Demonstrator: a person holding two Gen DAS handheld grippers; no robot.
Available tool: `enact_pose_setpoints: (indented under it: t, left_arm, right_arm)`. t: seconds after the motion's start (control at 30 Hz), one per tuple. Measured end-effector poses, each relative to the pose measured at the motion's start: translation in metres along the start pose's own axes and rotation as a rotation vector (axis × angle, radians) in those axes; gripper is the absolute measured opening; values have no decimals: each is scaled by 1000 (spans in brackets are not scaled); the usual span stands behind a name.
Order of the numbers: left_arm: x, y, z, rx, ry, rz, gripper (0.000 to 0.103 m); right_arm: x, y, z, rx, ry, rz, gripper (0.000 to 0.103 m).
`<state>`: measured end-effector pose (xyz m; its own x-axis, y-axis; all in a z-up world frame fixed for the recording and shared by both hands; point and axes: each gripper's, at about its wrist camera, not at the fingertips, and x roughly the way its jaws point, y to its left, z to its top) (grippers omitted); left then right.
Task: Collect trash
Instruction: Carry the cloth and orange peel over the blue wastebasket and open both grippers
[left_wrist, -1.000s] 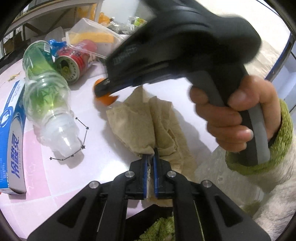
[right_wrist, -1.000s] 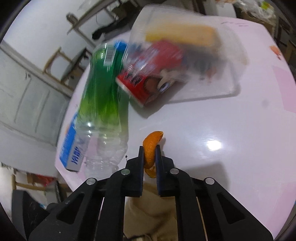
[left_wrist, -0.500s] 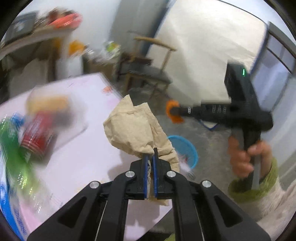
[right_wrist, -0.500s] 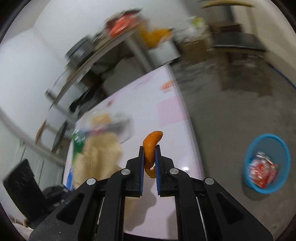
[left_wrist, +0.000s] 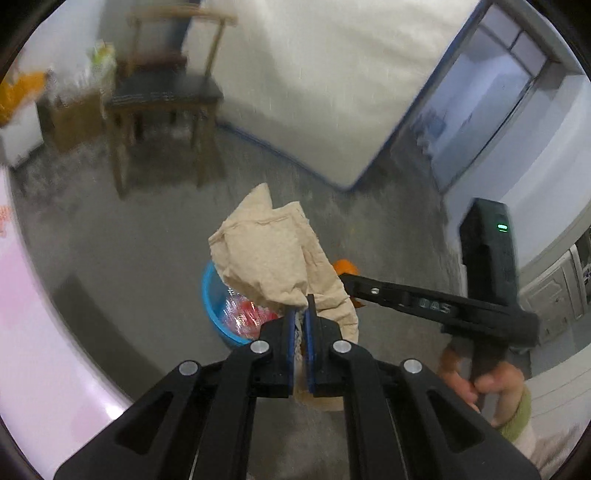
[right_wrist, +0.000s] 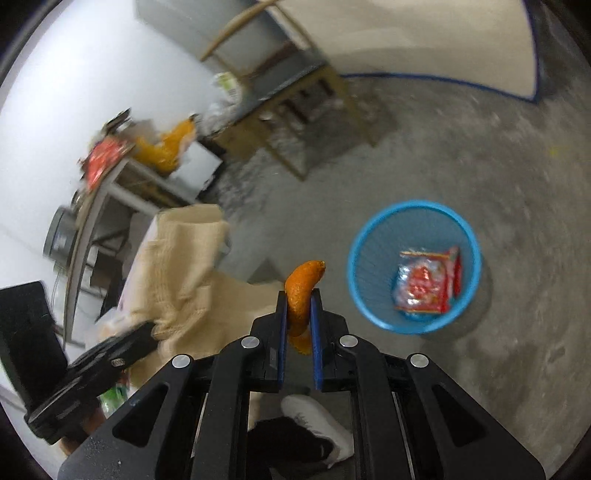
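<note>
My left gripper is shut on a crumpled brown paper napkin, which hangs over the floor and hides much of the blue waste basket below it. My right gripper is shut on a curled piece of orange peel. In the right wrist view the blue basket stands on the floor to the right of the peel, with a red and clear snack wrapper inside. The napkin shows at the left there. The right gripper reaches in from the right in the left wrist view, just behind the napkin.
A pink-white table edge curves along the left. A wooden chair stands on the grey concrete floor beyond the basket, beside a white mattress leaning on the wall. A white shoe is on the floor below my right gripper.
Both grippers have swung away from the table out over the floor, carrying the napkin and the peel. The blue basket now lies close beneath them. The table's bottle and can have left view.
</note>
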<state>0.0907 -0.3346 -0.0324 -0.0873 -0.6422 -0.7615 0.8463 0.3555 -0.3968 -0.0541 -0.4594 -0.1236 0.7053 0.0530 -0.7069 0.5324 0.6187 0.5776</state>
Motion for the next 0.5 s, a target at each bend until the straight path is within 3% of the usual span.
enact_pose_setpoints:
  t: [0.2,0.33,0.4,0.47,0.5]
  left_arm:
    - [99,9,35,-75,159,-13,5]
    - [142,12,39,-89,204,16,6]
    - [166,12,44,-90,231,62,13]
    - [176,20,42,-117,243,110,33]
    - [181,26,47,-129,246,124,36]
  right_arm:
    - [36,-45,23,93,28,-26,11]
    - [54,-74,42,136,29,-58,15]
    - [65,-85,50,143,30,-81,24]
    - [86,-100,57,168,42,-103,44]
    - [93,-108,57,171,49,-117,46]
